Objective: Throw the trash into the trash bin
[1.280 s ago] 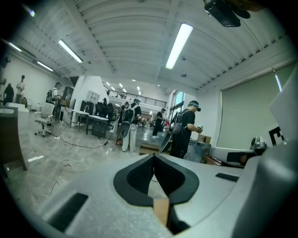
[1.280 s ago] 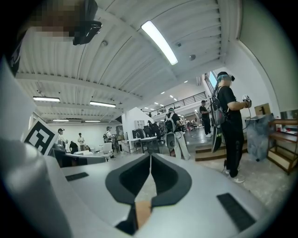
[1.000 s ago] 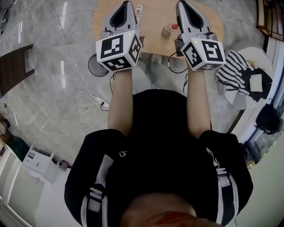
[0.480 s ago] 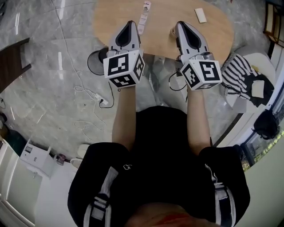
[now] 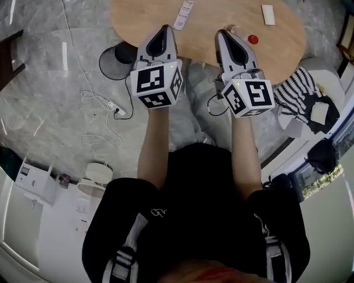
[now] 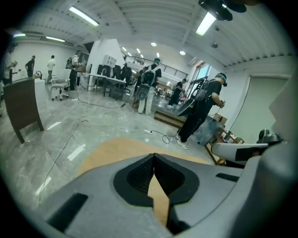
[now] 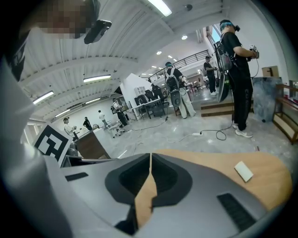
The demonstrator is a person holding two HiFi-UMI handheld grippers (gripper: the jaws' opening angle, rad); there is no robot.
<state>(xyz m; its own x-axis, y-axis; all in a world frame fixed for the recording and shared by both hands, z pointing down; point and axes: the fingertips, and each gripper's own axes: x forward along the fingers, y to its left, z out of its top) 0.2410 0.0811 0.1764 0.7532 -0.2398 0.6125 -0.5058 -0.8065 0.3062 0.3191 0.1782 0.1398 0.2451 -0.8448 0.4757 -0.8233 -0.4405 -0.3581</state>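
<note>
A round wooden table [image 5: 210,22] carries scraps: a long printed wrapper [image 5: 183,14], a white flat piece [image 5: 267,14] and a small red-capped thing [image 5: 253,39]. A dark round trash bin [image 5: 115,55] stands on the floor under the table's left edge. My left gripper [image 5: 164,27] hangs over the table's near edge, shut and empty; its tips [image 6: 154,155] meet. My right gripper [image 5: 223,32] is level with it, also shut with nothing held [image 7: 150,155]. In the right gripper view the white piece [image 7: 243,171] lies ahead to the right on the table [image 7: 209,160].
A striped cloth [image 5: 301,91] lies on a white seat at the right. A cable with a power strip [image 5: 115,110] runs over the marble floor at the left. A white round stand [image 5: 95,177] sits near my left leg. Several people [image 6: 200,109] stand beyond the table.
Both grippers have come down toward the table's near edge, side by side. More of the tabletop and its scraps shows now. The jaws stayed shut.
</note>
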